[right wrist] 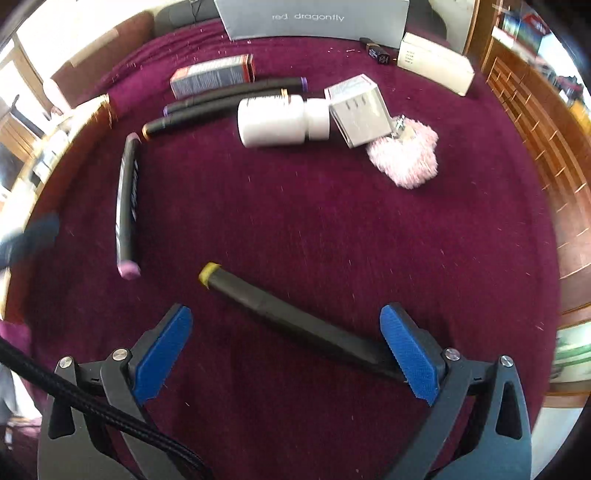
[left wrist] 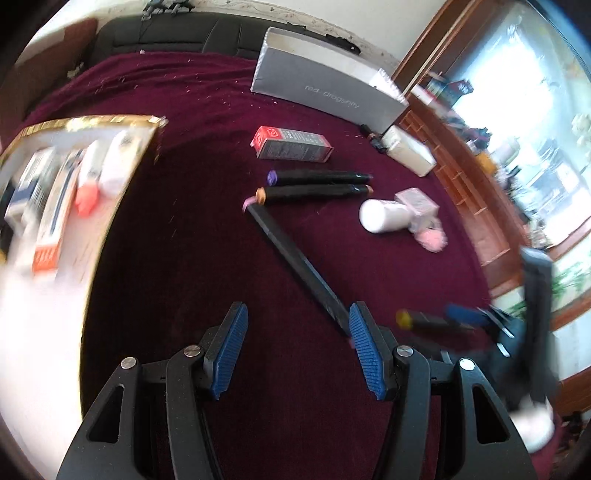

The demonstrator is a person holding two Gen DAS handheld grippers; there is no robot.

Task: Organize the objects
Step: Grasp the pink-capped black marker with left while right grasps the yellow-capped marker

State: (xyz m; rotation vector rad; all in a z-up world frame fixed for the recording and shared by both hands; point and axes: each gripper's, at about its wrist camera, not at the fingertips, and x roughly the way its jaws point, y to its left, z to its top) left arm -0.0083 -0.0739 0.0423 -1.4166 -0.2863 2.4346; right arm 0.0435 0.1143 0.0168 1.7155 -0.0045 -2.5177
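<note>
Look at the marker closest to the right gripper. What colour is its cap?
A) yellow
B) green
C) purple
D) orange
A: the marker lying just ahead of the right gripper on the dark red cloth has a yellow cap at its far end; the purple and orange caps belong to markers farther away.

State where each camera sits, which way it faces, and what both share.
Left wrist: on the left gripper, angled down over the maroon cloth; its open fingers show, the right gripper blurred at the right edge.
Right wrist: on the right gripper, facing steeply down; open fingers straddle the yellow-capped marker.
Shared: the grey box, white bottle, markers.
</note>
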